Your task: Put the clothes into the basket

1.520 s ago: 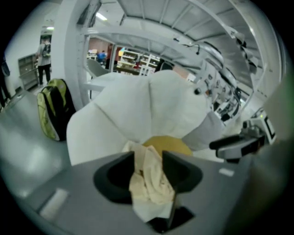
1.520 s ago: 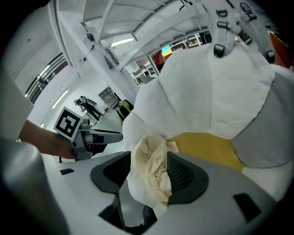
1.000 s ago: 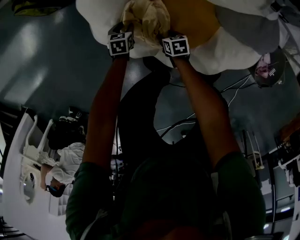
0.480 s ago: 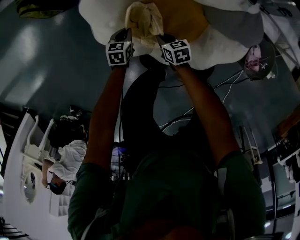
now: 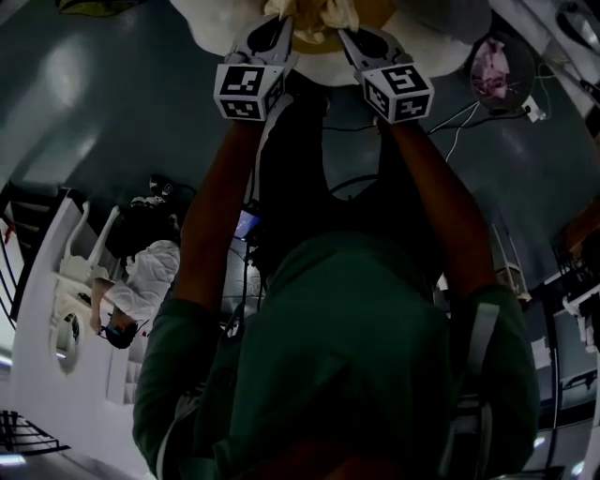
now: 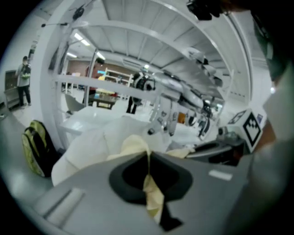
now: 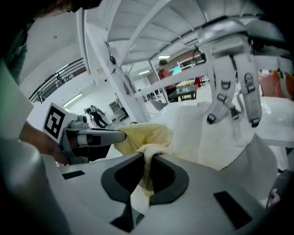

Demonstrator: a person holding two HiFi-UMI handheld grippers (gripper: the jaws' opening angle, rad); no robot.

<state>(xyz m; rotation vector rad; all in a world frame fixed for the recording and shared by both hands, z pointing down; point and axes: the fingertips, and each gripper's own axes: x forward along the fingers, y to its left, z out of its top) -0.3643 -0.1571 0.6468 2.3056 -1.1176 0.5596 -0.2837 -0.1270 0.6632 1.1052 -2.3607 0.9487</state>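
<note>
A pale yellow garment (image 5: 323, 13) hangs bunched between both grippers at the top of the head view, above a mound of white fabric (image 5: 323, 64). My left gripper (image 5: 281, 26) is shut on a fold of the yellow cloth (image 6: 133, 144), which runs down through the closed jaws (image 6: 148, 158). My right gripper (image 5: 352, 39) is shut on another fold (image 7: 147, 135); its jaws (image 7: 148, 158) have just been closing with the cloth between them. The two grippers sit side by side and close together. No basket can be made out.
White frame beams and a grey mechanical hand (image 7: 229, 69) stand beyond the white fabric (image 7: 220, 133). A yellow-green backpack (image 6: 36, 147) lies on the floor at left. A round holder with something pink (image 5: 492, 66) is at upper right. People stand in the background (image 6: 23, 78).
Both grippers have risen toward the camera, lifting the yellow garment off the white mound. Their jaws, which stood round the cloth a second ago, have shut on it.
</note>
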